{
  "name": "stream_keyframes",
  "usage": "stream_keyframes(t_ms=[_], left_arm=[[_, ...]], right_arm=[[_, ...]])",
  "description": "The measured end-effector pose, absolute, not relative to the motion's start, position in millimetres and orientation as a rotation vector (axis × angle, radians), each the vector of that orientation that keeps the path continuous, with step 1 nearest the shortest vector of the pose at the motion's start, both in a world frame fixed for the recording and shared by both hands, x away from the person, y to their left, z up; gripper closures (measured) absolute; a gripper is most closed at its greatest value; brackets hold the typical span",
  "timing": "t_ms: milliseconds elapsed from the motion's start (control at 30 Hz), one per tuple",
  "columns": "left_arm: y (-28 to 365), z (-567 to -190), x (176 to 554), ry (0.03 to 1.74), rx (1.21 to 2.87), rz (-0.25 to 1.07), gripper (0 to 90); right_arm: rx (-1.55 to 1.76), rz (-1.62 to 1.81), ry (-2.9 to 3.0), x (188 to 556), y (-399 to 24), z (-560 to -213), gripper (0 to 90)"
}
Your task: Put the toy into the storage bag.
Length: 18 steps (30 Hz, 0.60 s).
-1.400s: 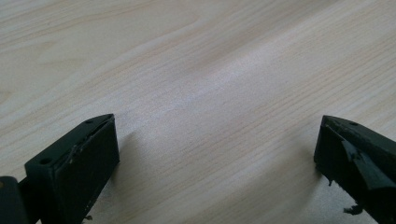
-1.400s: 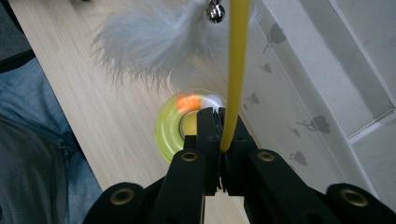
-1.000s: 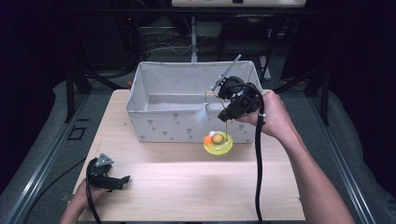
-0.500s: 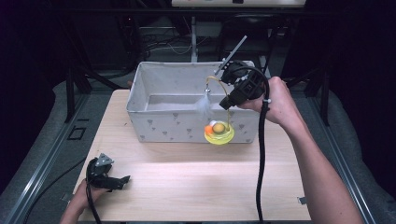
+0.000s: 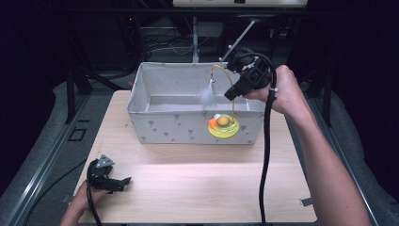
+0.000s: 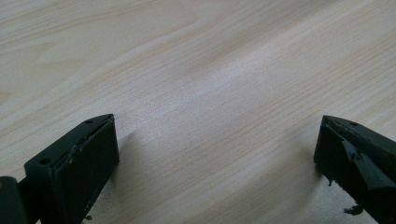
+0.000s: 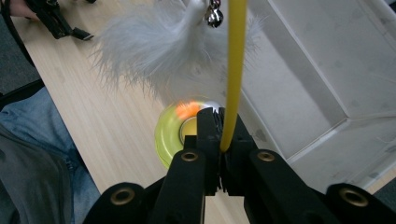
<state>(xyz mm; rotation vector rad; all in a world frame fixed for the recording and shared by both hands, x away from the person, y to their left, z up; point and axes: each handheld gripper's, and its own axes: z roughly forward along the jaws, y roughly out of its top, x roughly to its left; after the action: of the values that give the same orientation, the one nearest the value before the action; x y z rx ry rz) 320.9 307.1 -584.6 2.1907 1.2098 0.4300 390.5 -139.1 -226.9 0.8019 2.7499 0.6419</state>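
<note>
Yellow wire (image 7: 232,70) is clamped between the two black jaws of the right tool (image 7: 219,140), and it rises straight up from them in the right gripper view. In the same view a white feather (image 7: 154,51) with a small silver bell (image 7: 215,16) hangs just beside the wire, above the jaws. Below the jaws is the round yellow base (image 7: 170,135) of the toy, blurred, with an orange spot on it. The high view shows what this close view cannot: the wire bends in an arch, the yellow base (image 5: 223,126) hangs under the right tool (image 5: 231,94) with a brownish ball and an orange one in it, and it is in front of the near wall of the white fabric box (image 5: 164,125), close to its top edge. Whether the base touches that wall I cannot tell.

The left tool (image 5: 123,181) rests on the wooden desk (image 5: 197,183) at the near left corner, well apart from the toy. In the left gripper view its jaws stand wide apart with only bare wood (image 6: 210,93) between them.

In the right gripper view the far end of the box is cut off by the frame, and the balls are hidden behind the jaws. The person's left hand (image 5: 82,200) is cut off at the lower edge of the high view.
</note>
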Motion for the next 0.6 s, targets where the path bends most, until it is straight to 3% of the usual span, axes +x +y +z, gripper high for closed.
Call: stream_keyframes(t_ms=[600], left_arm=[[307,-585,321,1.21,2.19,0.431,0.0]], right_arm=[[0.847,0.647,2.719,407,-145,-203,88.2]])
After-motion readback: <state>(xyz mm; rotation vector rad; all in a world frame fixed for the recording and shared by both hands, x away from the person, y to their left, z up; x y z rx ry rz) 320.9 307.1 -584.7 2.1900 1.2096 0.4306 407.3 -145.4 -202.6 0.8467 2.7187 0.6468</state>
